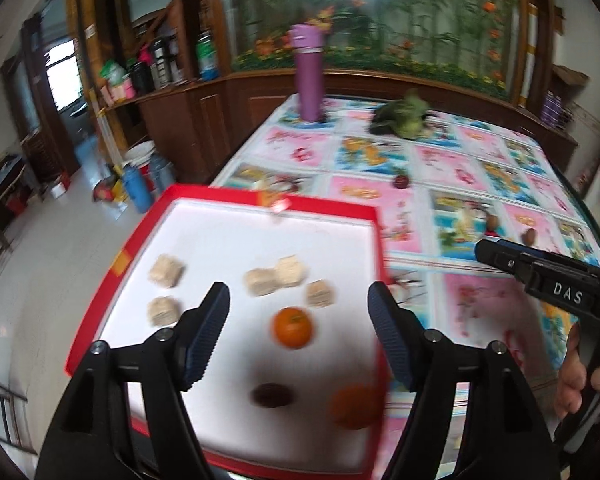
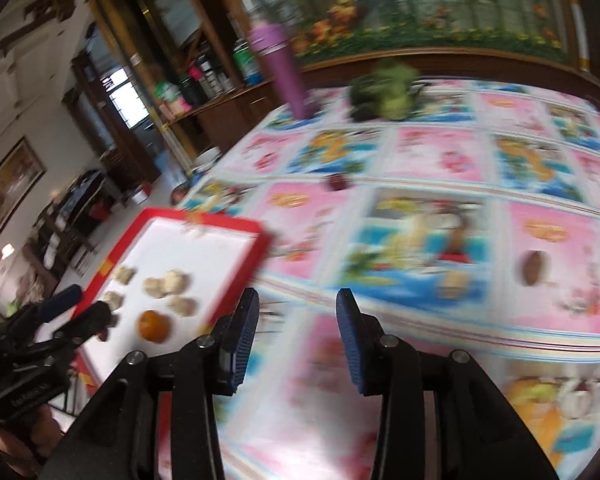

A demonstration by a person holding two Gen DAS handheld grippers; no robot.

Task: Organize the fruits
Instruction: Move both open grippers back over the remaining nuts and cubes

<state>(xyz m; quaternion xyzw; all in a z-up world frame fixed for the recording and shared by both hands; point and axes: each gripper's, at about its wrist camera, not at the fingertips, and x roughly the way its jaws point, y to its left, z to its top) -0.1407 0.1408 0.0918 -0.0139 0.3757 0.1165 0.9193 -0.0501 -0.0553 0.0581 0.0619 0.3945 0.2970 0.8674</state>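
Both of our grippers are empty: our left gripper (image 1: 298, 328) gapes wide above the red tray (image 1: 236, 194), where an orange (image 1: 293, 327), a second blurred orange (image 1: 354, 406) and a dark fruit (image 1: 271, 395) lie near some beige blocks (image 1: 166, 271). Our right gripper (image 2: 298, 340), partly open, hangs over the tablecloth (image 2: 440, 152), well apart from a brown fruit (image 2: 534, 267) and a dark one (image 2: 337, 182). We judge these round fruits may roll off if nudged, and with the views so blurred a hurried pinch could miss
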